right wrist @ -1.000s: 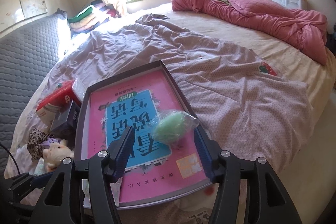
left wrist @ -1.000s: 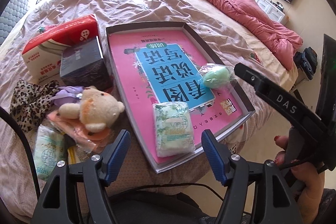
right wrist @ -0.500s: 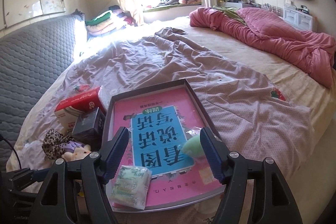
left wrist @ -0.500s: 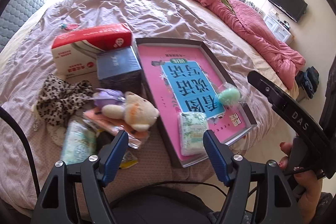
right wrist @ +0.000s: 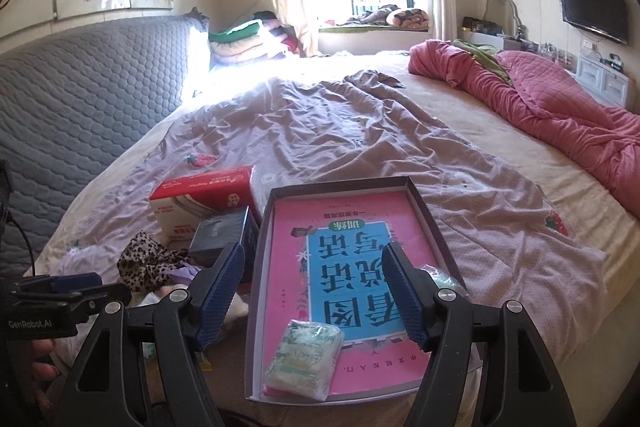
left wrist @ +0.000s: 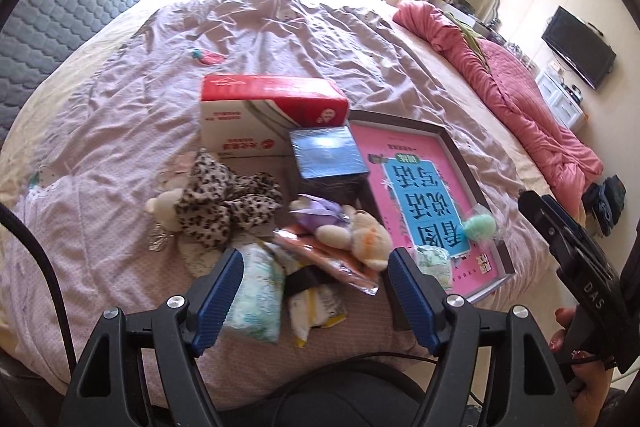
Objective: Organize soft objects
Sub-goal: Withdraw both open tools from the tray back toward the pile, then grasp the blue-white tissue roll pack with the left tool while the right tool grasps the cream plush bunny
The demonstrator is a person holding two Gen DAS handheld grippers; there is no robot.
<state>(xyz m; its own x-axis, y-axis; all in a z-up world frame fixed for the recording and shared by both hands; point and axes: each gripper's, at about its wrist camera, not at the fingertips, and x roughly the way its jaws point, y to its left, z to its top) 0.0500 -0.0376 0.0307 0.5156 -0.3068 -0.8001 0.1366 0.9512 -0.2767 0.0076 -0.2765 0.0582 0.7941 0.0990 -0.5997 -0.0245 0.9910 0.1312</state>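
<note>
The soft objects split in two groups. The green foam ball (left wrist: 479, 225) and the white tissue pack (right wrist: 303, 363) lie in the shallow box (right wrist: 422, 205) lined with a pink book; in the right wrist view the pack sits between the right claw (right wrist: 312, 291) fingers and below them, untouched, and the ball is mostly hidden behind the right-hand finger. The rest form a pile just ahead of the left claw (left wrist: 314, 291): a cream teddy bear (left wrist: 366, 237) on an orange packet (left wrist: 332, 261), a purple plush (left wrist: 320, 217), a leopard-print cloth (left wrist: 224, 203), and a pale wipes pack (left wrist: 256, 297) touching the left-hand finger.

Both claws are released and empty; the right claw's jaws have just been opening, the left's a little too. A second ago the left claw framed the tissue pack in the box; now the pile lies between its fingers and the box is off to the right. The right claw earlier framed the ball closely and now stands back and higher, with the whole box ahead.

Beyond the pile stand a dark blue box (left wrist: 326, 157) and a red-and-white carton (left wrist: 272, 115) on the mauve bedspread (left wrist: 280, 35).
</note>
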